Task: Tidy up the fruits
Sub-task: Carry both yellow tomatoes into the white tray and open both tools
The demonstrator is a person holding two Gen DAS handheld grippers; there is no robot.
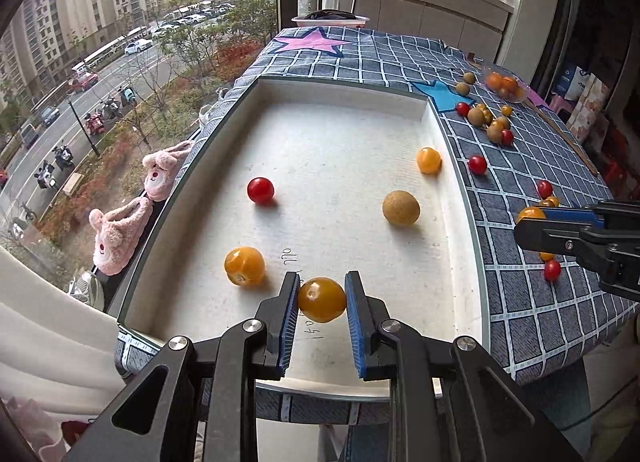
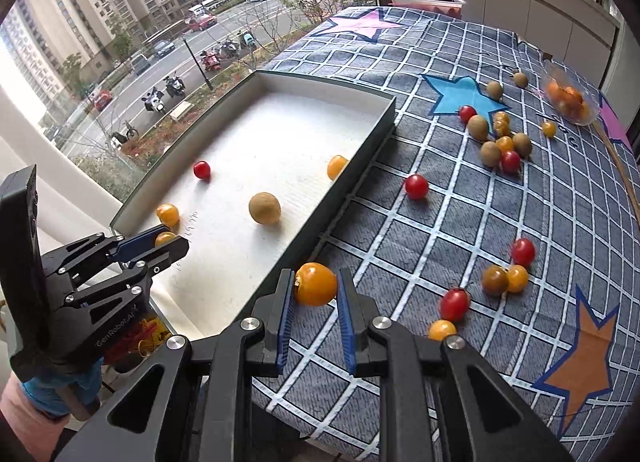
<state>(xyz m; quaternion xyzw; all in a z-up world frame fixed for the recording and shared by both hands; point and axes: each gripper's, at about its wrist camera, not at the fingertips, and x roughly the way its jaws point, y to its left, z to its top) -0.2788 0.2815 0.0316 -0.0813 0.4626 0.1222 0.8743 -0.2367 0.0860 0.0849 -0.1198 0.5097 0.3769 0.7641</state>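
My left gripper (image 1: pixel 322 286) is shut on a yellow tomato (image 1: pixel 322 299) above the near end of the white tray (image 1: pixel 452 221). In the tray lie a red tomato (image 1: pixel 260 190), two yellow tomatoes (image 1: pixel 244 266) (image 1: pixel 428 160) and a brown fruit (image 1: pixel 401 207). My right gripper (image 2: pixel 316 280) is shut on another yellow tomato (image 2: pixel 315 284), over the checked cloth just outside the tray's dark side wall (image 2: pixel 340 197). The left gripper (image 2: pixel 162 240) shows at the left of the right wrist view, and the right gripper (image 1: pixel 530 221) at the right edge of the left wrist view.
Several red, yellow and brown fruits (image 2: pixel 498 141) lie scattered on the checked cloth (image 2: pixel 440 229) right of the tray. A clear bowl of orange fruit (image 2: pixel 570 99) stands at the far right. A pink basin (image 1: pixel 330 19) sits at the table's far end. A window runs along the left.
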